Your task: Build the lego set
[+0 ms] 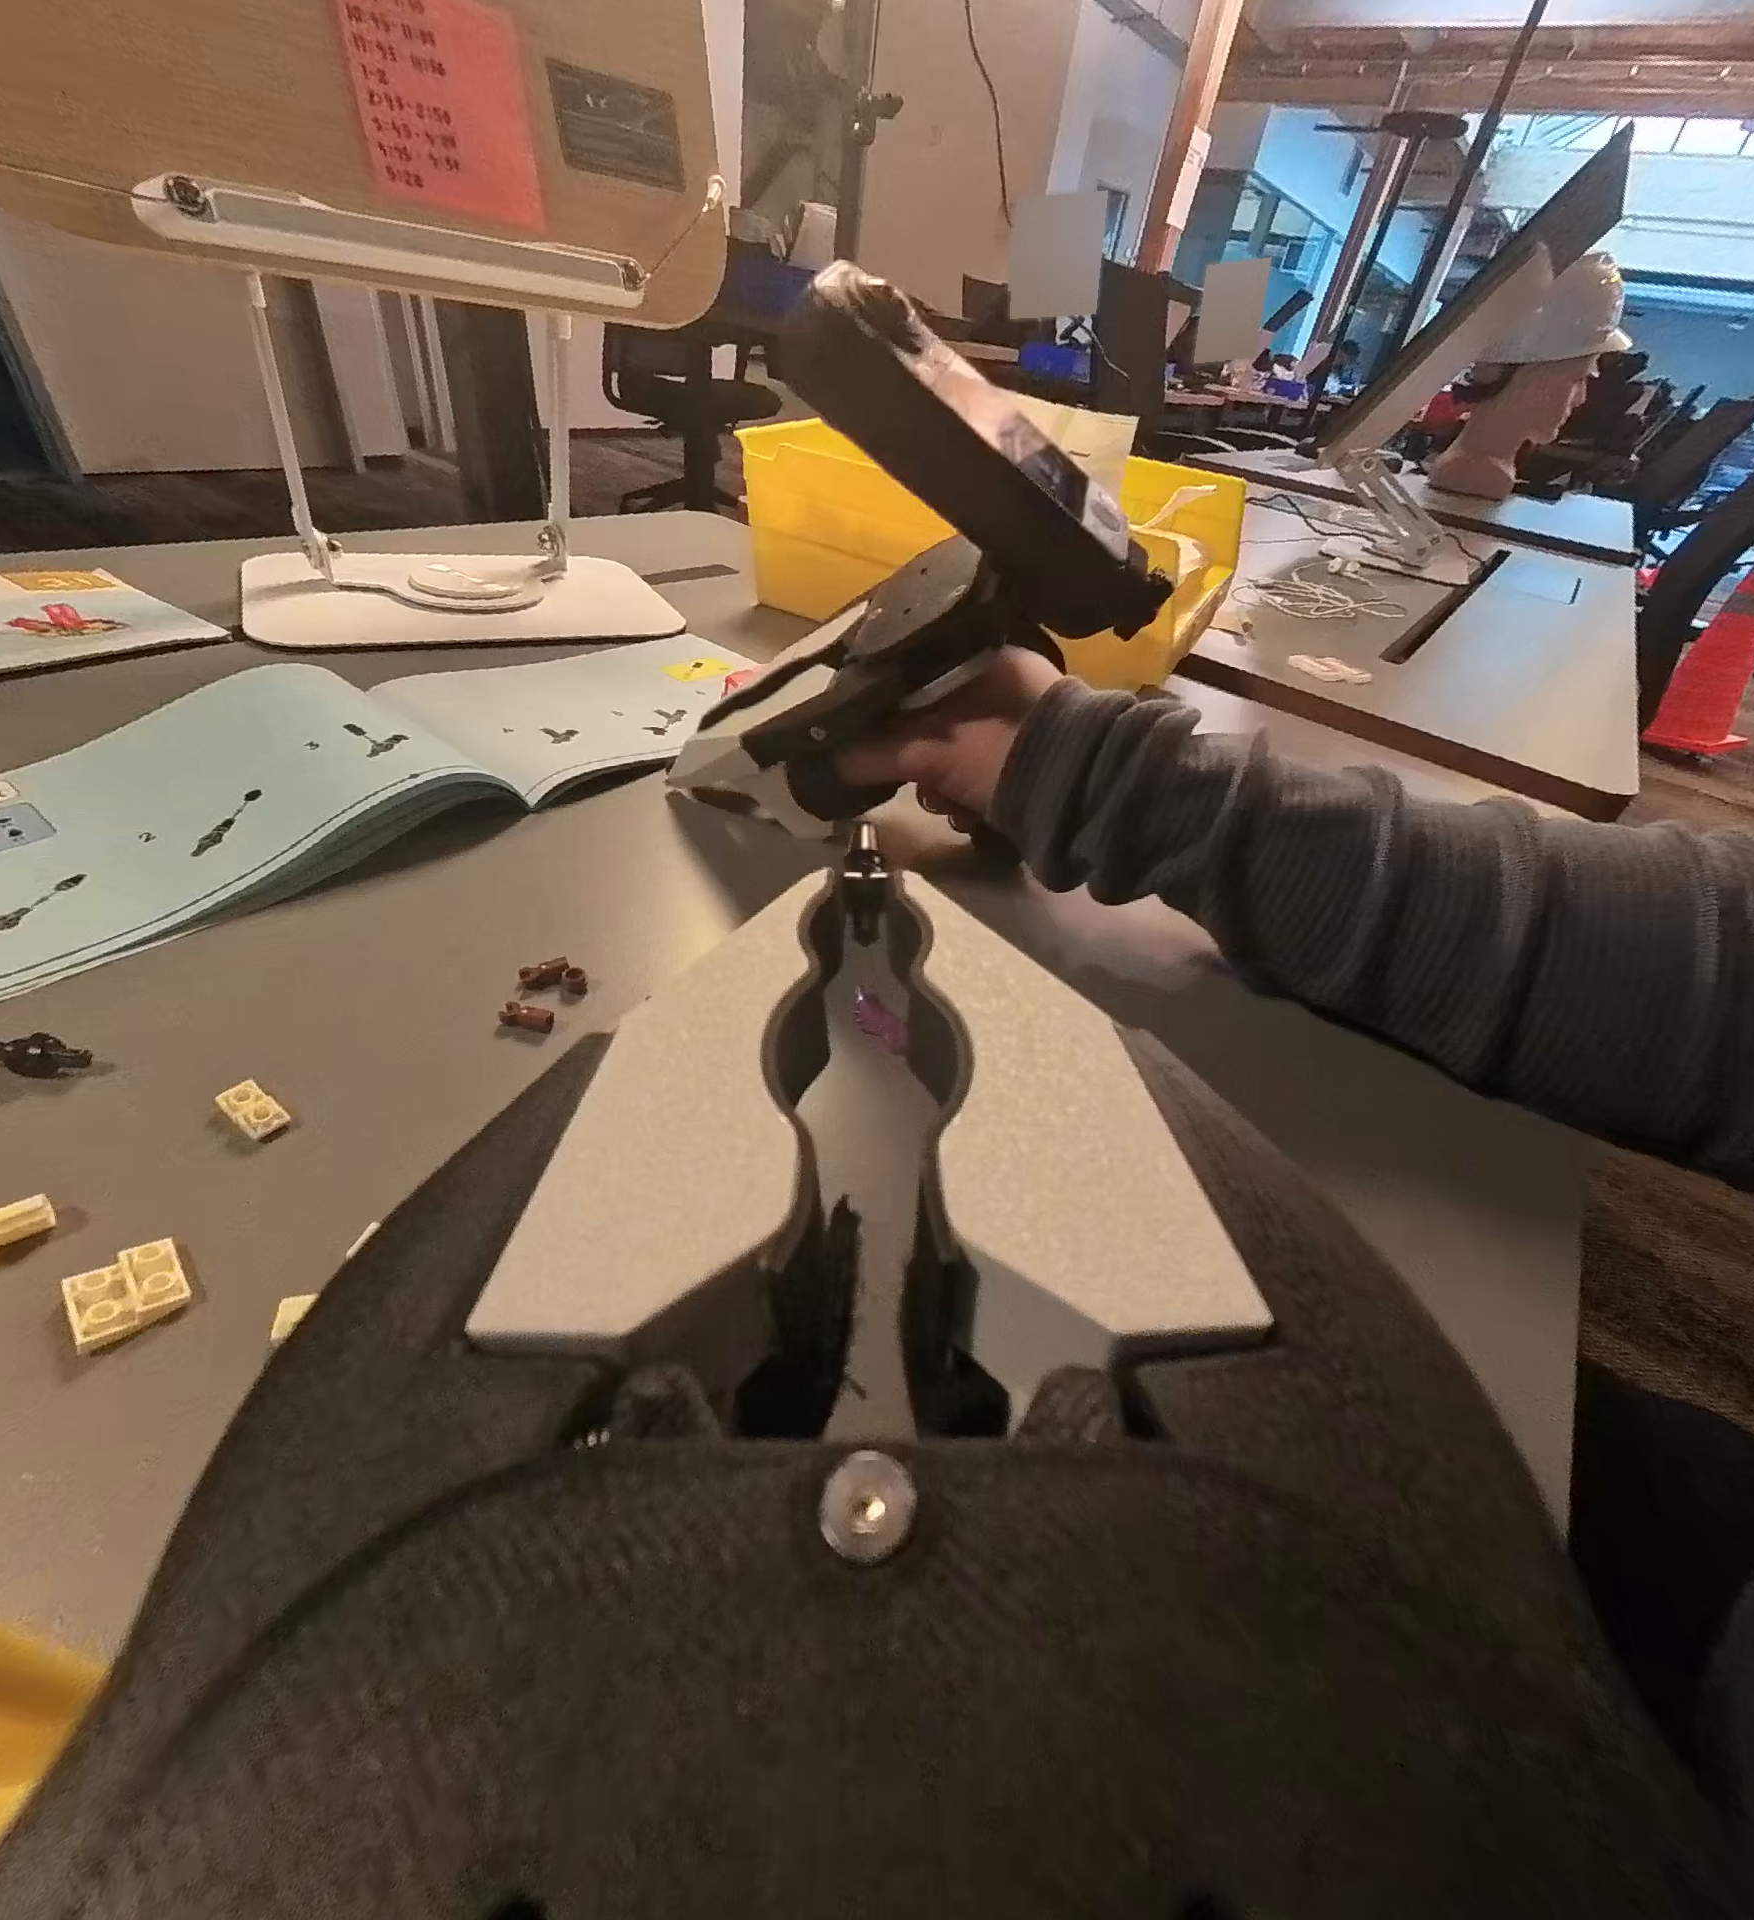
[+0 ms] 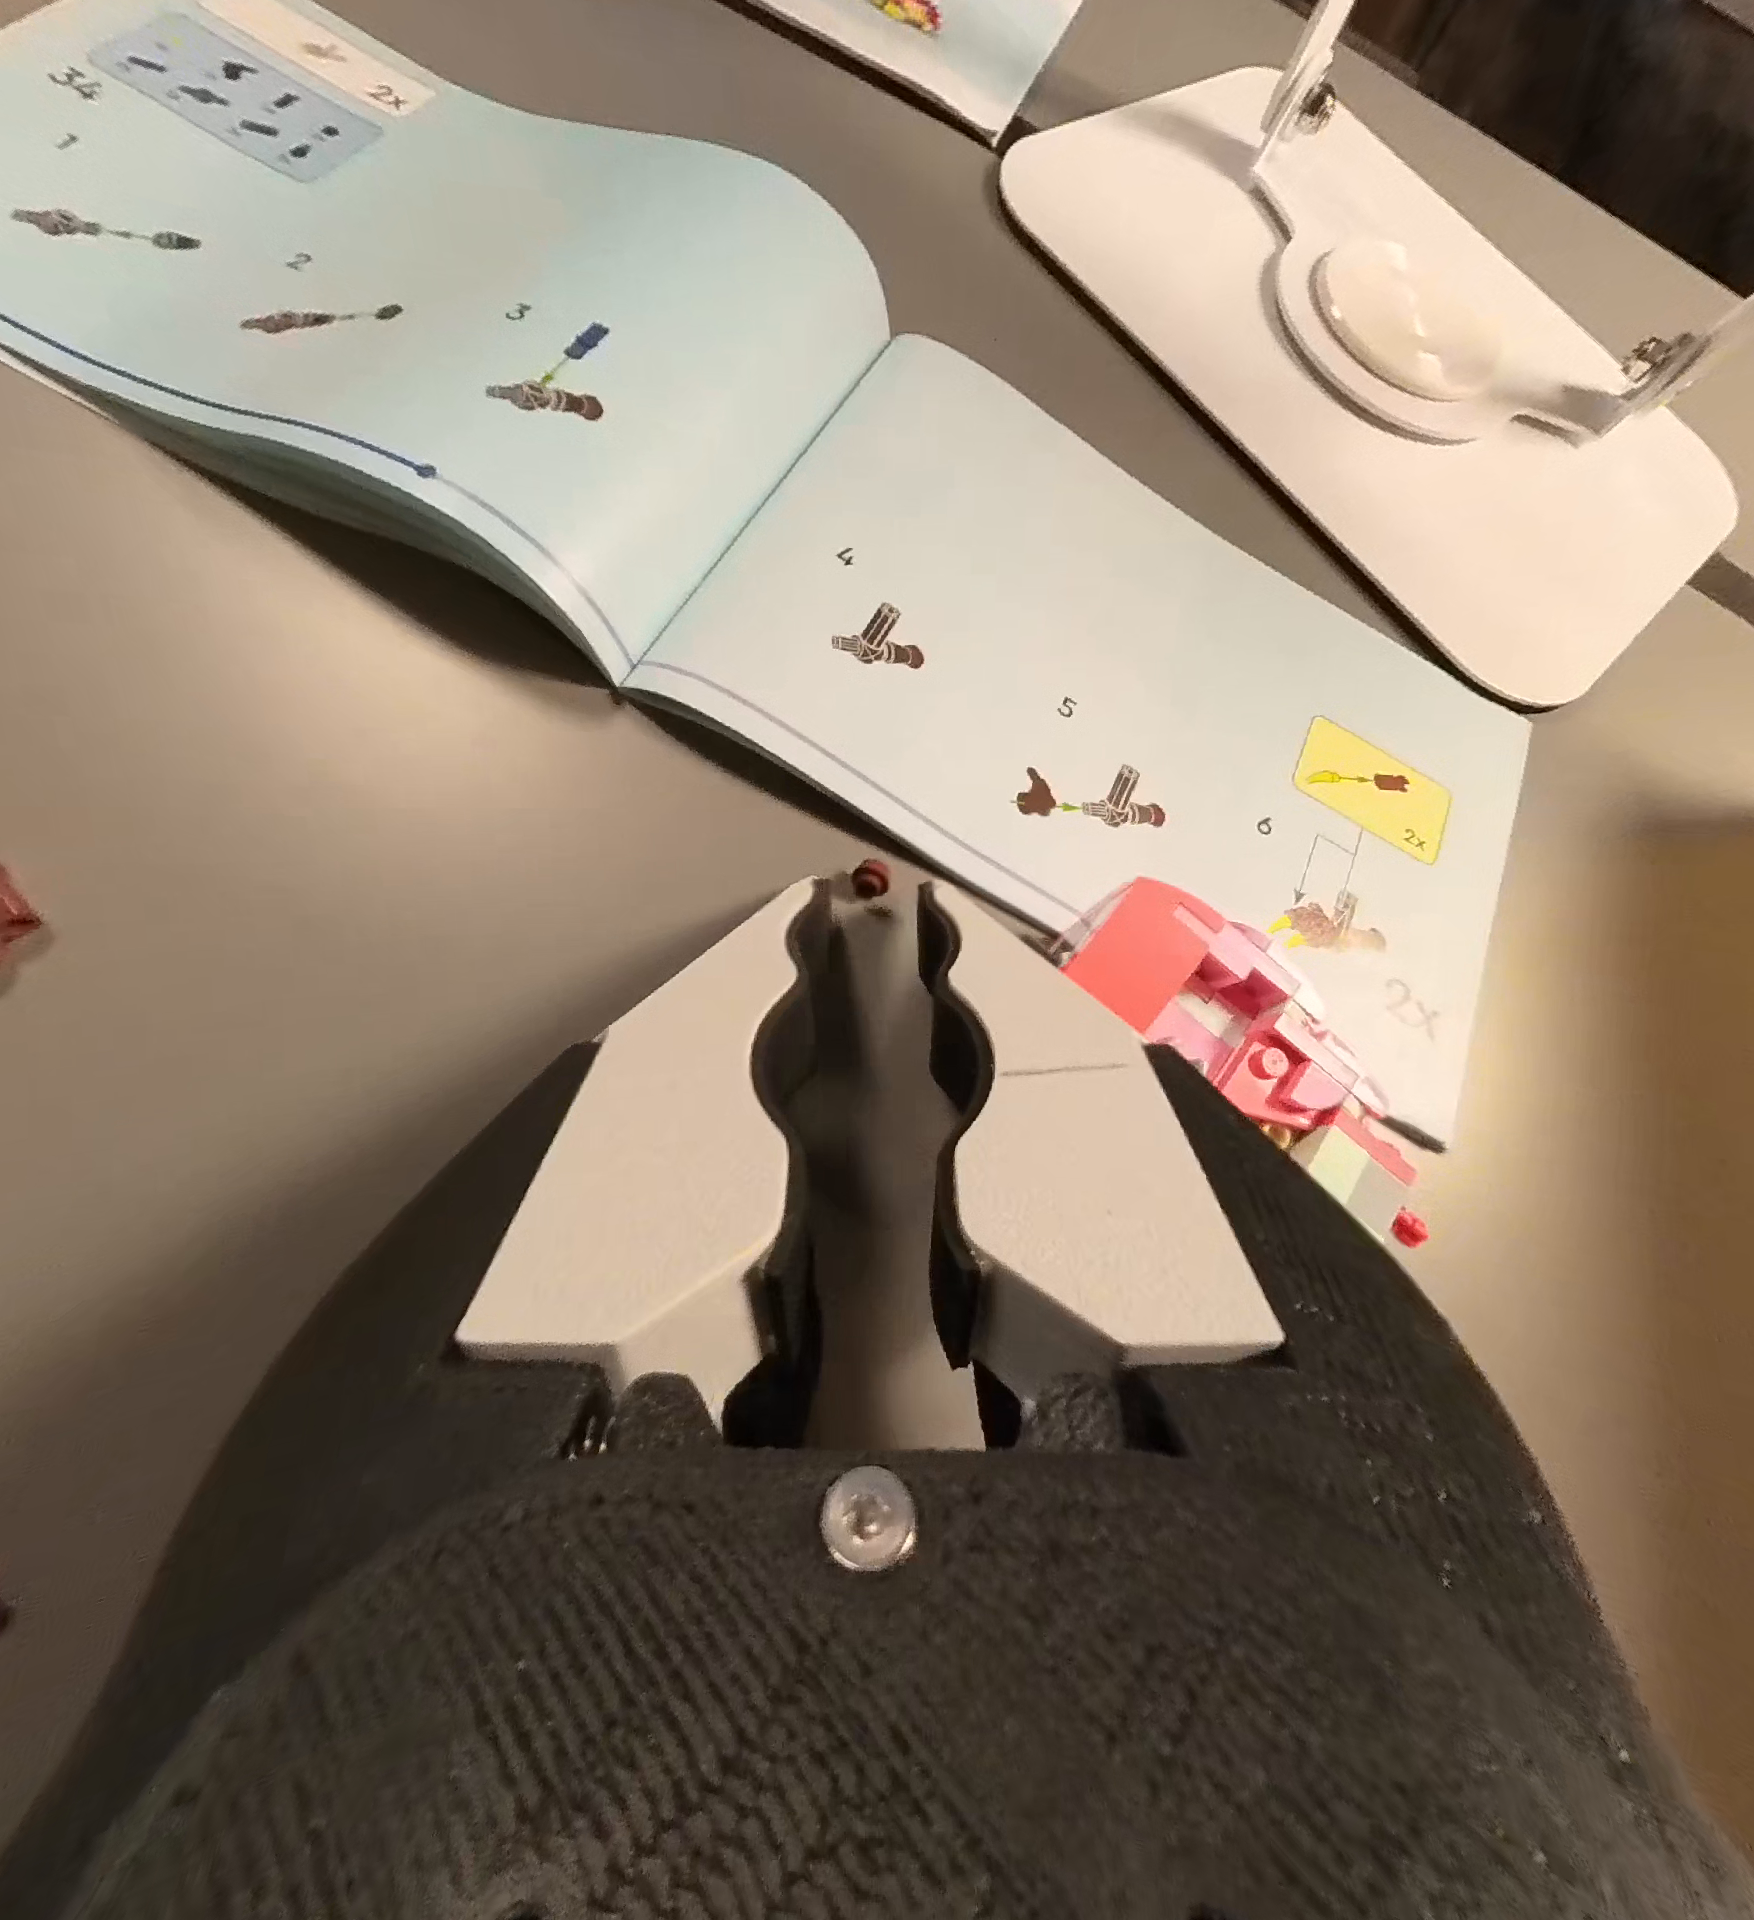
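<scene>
Bare table [image 2: 281, 831] left of right claw [image 2: 871, 894]; open booklet [image 2: 956, 540] ahead, pink brick model [image 2: 1257, 997] at right.

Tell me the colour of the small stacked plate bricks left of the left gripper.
Pale yellow plate bricks, clearest in the left wrist view.

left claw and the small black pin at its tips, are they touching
Touching. In the left wrist view the left claw has its two fingertips closed against the sides of the small black pin, which sticks out past the tips, clear of the grey table.
</scene>
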Tool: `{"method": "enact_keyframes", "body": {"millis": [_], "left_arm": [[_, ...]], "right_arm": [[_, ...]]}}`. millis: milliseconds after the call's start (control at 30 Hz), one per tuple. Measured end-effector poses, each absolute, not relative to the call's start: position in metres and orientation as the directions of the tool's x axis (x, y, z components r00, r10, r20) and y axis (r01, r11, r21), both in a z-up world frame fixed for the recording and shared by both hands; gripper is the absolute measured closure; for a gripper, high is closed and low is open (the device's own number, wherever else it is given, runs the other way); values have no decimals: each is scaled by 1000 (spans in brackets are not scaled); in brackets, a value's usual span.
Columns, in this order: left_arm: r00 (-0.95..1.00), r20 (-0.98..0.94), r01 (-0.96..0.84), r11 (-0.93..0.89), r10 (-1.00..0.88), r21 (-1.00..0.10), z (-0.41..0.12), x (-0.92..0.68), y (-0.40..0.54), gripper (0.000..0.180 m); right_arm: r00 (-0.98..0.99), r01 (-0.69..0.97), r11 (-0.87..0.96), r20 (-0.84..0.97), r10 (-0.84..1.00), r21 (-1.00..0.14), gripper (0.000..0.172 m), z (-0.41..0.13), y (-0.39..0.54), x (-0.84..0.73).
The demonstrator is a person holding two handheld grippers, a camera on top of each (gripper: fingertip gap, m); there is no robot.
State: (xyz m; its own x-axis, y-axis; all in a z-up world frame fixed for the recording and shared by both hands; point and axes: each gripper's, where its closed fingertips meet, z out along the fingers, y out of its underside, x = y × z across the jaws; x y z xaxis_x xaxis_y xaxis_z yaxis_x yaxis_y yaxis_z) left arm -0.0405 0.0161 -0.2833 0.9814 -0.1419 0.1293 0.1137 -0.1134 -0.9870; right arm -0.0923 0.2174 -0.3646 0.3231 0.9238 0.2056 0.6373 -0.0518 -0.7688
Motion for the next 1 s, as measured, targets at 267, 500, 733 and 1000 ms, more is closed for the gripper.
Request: {"method": "enact_keyframes", "body": {"millis": [267, 500, 733, 1000], "left_arm": [[981, 131, 115, -117, -146, -986, -284, -40, 17, 174], [981, 130, 113, -118, -146, -986, -284, -40, 17, 174], [981, 134, 119, -111, -142, -987, -283, -41, 16, 174], [972, 136, 114, -122, -191, -986, -284, -35, 15, 174]], "right_arm": [[329, 641, -50, 215, 919, -766, 161, -365, 219, -96], [307, 638, -72, 167, 937, -767, 168, -367, 216, -98], [78, 524, 34, 87, 993, -851, 168, -348, 187, -98], [-696, 236, -33, -193, 691, -971, 168, -288, 59, -43]]}}
